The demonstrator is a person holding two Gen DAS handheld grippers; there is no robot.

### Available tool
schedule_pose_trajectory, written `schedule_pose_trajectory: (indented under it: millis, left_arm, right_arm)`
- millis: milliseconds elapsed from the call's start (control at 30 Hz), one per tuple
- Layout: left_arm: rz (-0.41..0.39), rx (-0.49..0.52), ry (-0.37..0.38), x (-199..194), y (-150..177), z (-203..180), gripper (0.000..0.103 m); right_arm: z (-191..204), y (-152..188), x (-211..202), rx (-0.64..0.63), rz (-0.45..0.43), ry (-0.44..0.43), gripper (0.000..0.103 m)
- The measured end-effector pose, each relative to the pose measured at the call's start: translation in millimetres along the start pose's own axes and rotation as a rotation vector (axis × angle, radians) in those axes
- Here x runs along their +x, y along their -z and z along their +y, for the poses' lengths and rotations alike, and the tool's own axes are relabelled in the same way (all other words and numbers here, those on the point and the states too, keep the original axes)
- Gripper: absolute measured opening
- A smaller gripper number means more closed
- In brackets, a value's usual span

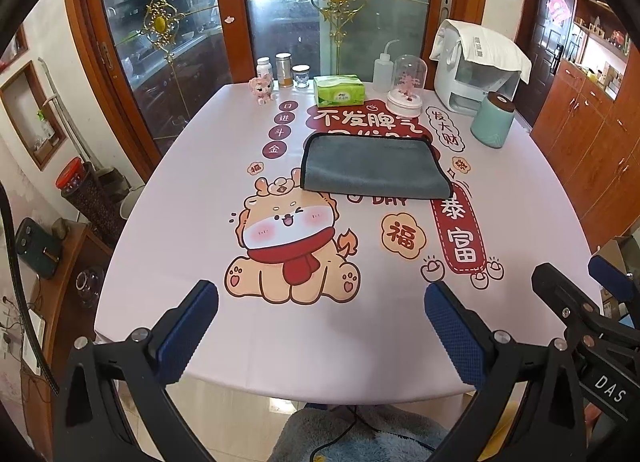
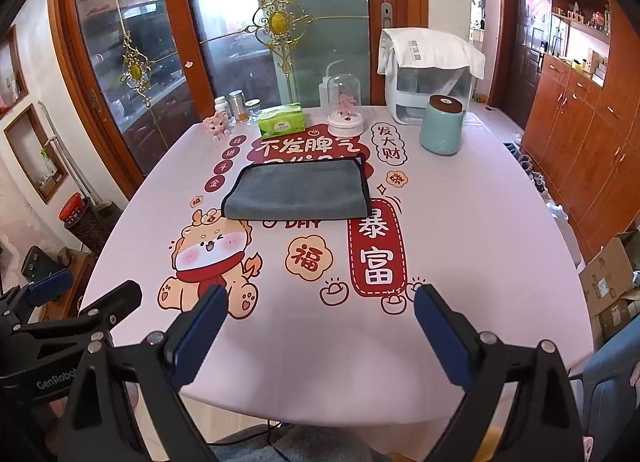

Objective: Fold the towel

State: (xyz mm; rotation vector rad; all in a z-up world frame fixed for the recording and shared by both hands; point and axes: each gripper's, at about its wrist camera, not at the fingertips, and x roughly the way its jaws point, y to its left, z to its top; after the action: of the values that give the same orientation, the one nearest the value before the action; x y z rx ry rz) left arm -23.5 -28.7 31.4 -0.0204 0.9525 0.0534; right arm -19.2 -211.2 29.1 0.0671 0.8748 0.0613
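A grey towel (image 1: 374, 166) with a dark hem lies flat, folded into a rectangle, on the middle of the pink printed tablecloth (image 1: 200, 230); it also shows in the right wrist view (image 2: 298, 190). My left gripper (image 1: 320, 326) is open and empty, held above the table's near edge, well short of the towel. My right gripper (image 2: 320, 330) is open and empty too, beside the left one, at the same near edge. The right gripper's fingers (image 1: 560, 286) show at the right of the left wrist view.
Along the table's far side stand a green tissue box (image 1: 339, 91), small jars (image 1: 284, 70), a pink figurine (image 1: 262, 89), a glass dome (image 1: 408, 82), a squeeze bottle (image 1: 382, 66), a teal canister (image 1: 493, 120) and a covered white appliance (image 1: 476, 62). Wooden cabinets (image 2: 580, 134) line the right.
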Motion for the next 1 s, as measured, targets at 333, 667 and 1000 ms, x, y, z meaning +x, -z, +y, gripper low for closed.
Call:
schedule_pose_trajectory:
  millis: [333,667,1000]
  left_arm:
    - [0.003,0.010,0.007,1.3,4.8,-3.6,0.103]
    - [0.007,0.009,0.007,1.3,8.3,-1.5,0.103]
    - [0.009,0.010,0.006,1.3,10.0,0.3,0.103]
  right_arm:
    - [-0.7,1.6,-0.3,0.002,-0.001,0.003,0.095]
    - [-0.7,3.1,0.1,0.003,0.000,0.001,0.095]
    - [-1.1,4.0,0.3,0.002,-0.001,0.001,0.095]
